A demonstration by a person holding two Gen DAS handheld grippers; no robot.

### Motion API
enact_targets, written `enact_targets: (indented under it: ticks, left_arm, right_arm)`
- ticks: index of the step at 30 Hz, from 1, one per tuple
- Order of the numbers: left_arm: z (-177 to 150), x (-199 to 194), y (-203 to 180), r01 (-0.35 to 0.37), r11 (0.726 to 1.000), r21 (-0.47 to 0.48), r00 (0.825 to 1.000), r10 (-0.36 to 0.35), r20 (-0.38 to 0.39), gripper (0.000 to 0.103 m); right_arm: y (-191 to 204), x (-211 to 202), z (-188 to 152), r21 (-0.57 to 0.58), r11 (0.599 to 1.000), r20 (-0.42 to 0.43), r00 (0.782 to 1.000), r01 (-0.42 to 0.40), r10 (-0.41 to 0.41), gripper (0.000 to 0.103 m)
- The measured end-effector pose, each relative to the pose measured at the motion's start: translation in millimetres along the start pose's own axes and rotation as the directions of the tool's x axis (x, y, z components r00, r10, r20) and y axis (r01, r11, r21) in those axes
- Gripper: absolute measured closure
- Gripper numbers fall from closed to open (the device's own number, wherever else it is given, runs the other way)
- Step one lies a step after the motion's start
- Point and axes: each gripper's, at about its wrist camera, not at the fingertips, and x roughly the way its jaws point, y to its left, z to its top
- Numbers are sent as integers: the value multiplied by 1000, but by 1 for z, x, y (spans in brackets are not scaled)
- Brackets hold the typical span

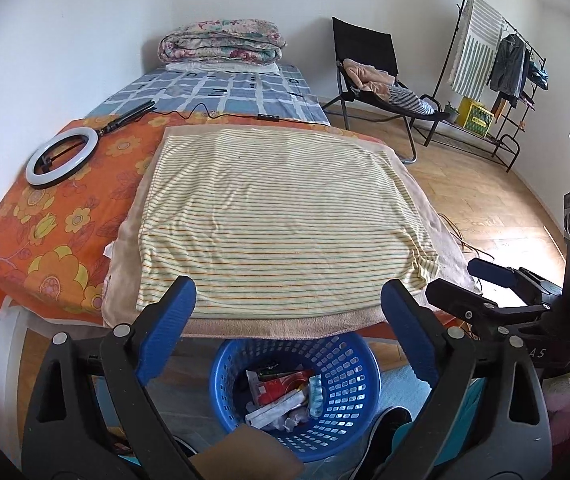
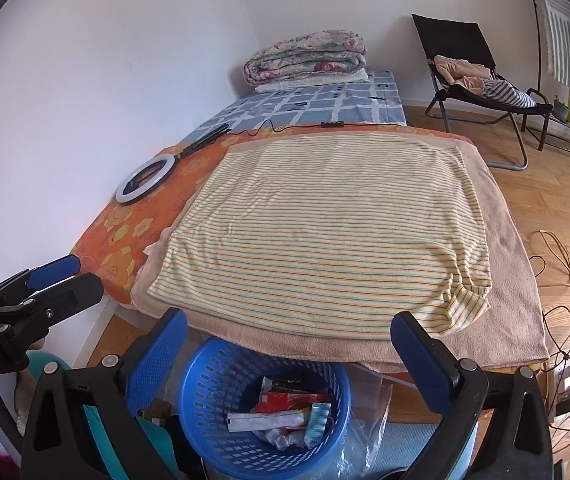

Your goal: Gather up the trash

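While both our left gripper and right gripper hang wide and empty, the trash sits in the blue basket at lower centre, directly below both.

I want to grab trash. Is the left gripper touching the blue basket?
Apart. The left wrist view shows the left gripper open above the blue basket, empty.

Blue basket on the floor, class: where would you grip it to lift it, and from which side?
Grip the blue basket by its top rim, coming from above, one finger inside and one outside. It stands upright with its mouth open, and the perforated wall is thin enough to pinch. Choose the near rim: the towel-covered bed overhangs the far side.
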Motion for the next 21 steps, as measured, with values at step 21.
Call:
enact_targets:
  ticks: [21]
  left_arm:
    - [4, 3, 3, -12, 1000, -28, 1000, 12, -5, 1]
  right_arm:
    - [-1, 3, 7, 21, 1000, 7, 1000, -10, 9, 0]
